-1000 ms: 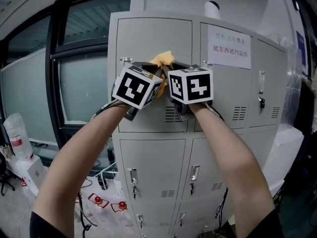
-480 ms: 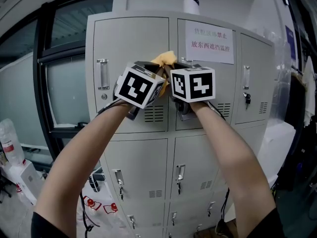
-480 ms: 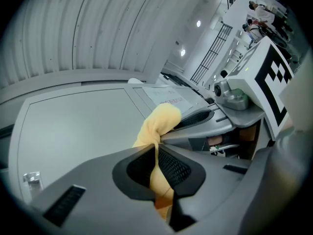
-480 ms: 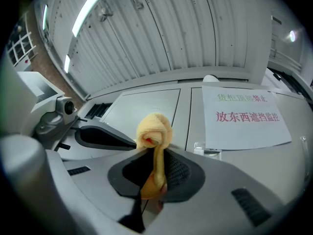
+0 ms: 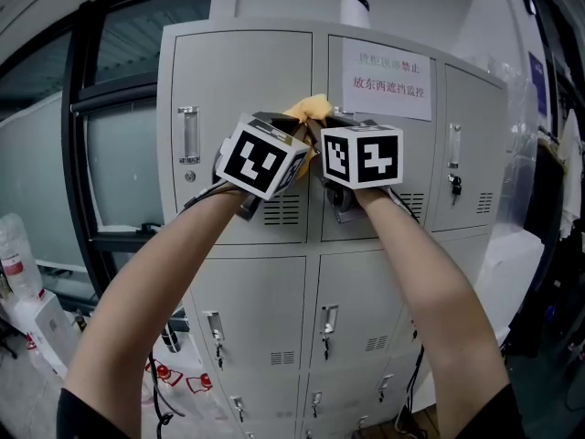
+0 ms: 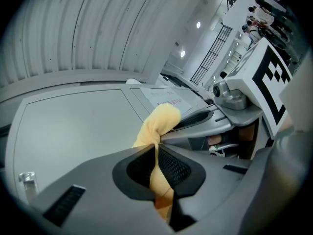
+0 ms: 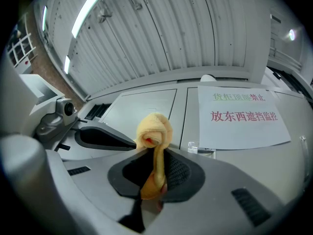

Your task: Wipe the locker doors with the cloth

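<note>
Yellow cloth [image 7: 154, 129] is bunched into a wad and held by both grippers at once. In the right gripper view the right gripper [image 7: 156, 155] has its jaws closed on a thin neck of cloth, with the rolled wad sticking out just past the jaw tips. In the left gripper view the left gripper [image 6: 156, 148] is also clamped on the cloth: a narrow strip runs down between the pads and the wad bulges beyond the tips. The right gripper's jaw reaches the same wad from the right there.

In the head view the cloth shows as a small yellow peak above and between the two marker cubes, left cube [image 5: 263, 156] and right cube [image 5: 362, 156], which sit side by side, nearly touching. The cloth is in front of the seam between the top-left door [image 5: 242, 71] and the top-middle door [image 5: 379, 144] of the grey locker [image 5: 265, 309]. Cannot tell whether it touches the metal.

A paper notice [image 5: 387, 79] with red characters is stuck on the top-middle door, right of the cloth. A handle [image 5: 188, 135] sits on the left edge of the top-left door, and vent slots [image 5: 281, 210] are low on it, under the left cube. Both bare forearms reach up from the bottom of the frame, the left forearm [image 5: 155, 300] and the right forearm [image 5: 430, 291]. A white cylinder [image 5: 355, 9] stands on the locker top. A dark-framed window [image 5: 119, 154] is left of the locker.
</note>
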